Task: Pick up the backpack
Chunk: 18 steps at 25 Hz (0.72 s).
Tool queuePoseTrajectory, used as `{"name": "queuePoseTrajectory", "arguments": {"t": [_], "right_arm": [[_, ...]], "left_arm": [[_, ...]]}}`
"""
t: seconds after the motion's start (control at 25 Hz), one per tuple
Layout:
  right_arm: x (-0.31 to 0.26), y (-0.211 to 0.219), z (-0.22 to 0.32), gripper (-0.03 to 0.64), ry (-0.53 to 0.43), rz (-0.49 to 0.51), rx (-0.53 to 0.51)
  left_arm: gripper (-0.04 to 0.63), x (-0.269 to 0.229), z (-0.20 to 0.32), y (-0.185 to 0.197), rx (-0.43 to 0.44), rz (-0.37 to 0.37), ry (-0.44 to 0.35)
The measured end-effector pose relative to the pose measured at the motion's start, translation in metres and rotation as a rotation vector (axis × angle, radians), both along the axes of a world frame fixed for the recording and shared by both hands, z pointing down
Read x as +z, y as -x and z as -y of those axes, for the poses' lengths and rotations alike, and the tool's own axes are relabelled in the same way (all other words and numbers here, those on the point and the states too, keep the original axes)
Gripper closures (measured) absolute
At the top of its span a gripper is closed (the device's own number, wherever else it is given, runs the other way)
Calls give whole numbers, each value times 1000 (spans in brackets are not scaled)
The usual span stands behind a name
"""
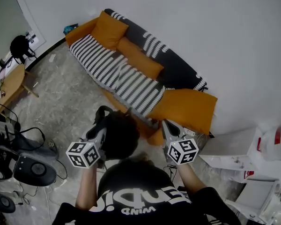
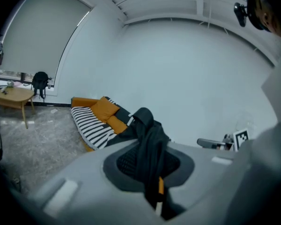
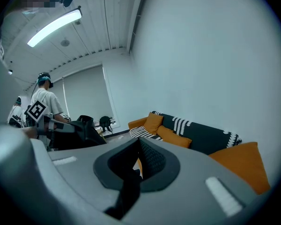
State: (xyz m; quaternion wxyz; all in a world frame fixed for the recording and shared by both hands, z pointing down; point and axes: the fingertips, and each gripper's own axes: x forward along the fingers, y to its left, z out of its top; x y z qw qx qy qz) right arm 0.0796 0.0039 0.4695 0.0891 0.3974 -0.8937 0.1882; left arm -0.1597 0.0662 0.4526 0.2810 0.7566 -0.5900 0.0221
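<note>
The black backpack (image 1: pixel 118 136) hangs between my two grippers, just in front of the person's chest. My left gripper (image 1: pixel 103 122) is shut on a black backpack strap (image 2: pixel 149 142), which drapes up and over its jaws (image 2: pixel 152 170). An orange tab shows on that strap near the jaws. My right gripper (image 1: pixel 168 128) stands to the right of the pack. Its jaws (image 3: pixel 138 165) are shut on another black strap (image 3: pixel 127 193) that trails down toward the camera. In the right gripper view the pack's bulk (image 3: pixel 70 130) hangs by the left gripper.
A sofa (image 1: pixel 131 64) with orange cushions and a striped blanket stands ahead along the white wall. A low wooden table (image 1: pixel 9 86) and black gear with cables (image 1: pixel 28 168) lie at the left. White boxes (image 1: pixel 234 149) sit at the right. Another person (image 3: pixel 44 102) stands behind.
</note>
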Motion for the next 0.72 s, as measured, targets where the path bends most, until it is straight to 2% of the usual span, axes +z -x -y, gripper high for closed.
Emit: {"name": "queuePoseTrajectory", "arguments": {"t": [0.72], "right_arm": [[4,-12,4,618,-3,-8,-7]], "left_arm": [[551,1,13,-13,6,1,1]]}}
